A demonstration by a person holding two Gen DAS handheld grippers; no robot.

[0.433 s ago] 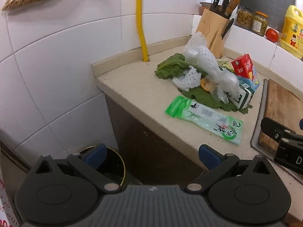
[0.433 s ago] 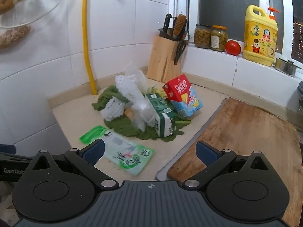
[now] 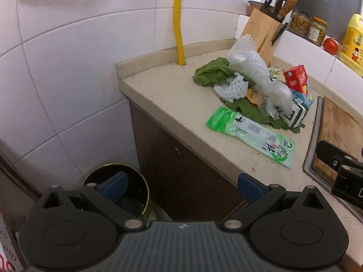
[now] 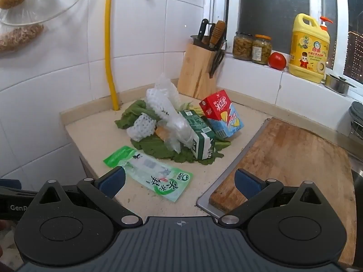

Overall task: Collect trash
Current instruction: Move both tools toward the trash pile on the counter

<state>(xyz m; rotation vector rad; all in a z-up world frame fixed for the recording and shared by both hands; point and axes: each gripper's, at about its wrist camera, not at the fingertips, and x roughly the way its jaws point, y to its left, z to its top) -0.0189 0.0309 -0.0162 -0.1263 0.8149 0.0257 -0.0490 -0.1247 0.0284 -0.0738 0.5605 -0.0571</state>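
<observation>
Two wrist views, both toward the countertop (image 3: 172, 95) corner.

Flat green plastic wrapper (image 4: 148, 173) near tabletop edge; behind it, heaped leaves (image 4: 158, 147), white foam netting (image 4: 158, 106), green carton (image 4: 200, 133), red-blue carton (image 4: 221, 113), possibly crumpled film.

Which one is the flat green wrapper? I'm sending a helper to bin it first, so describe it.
On the beige counter, left of the wooden cutting board, sits a trash pile on green leaves. The flat green wrapper lies alone in front of it, the only flat, glossy piece.
</observation>
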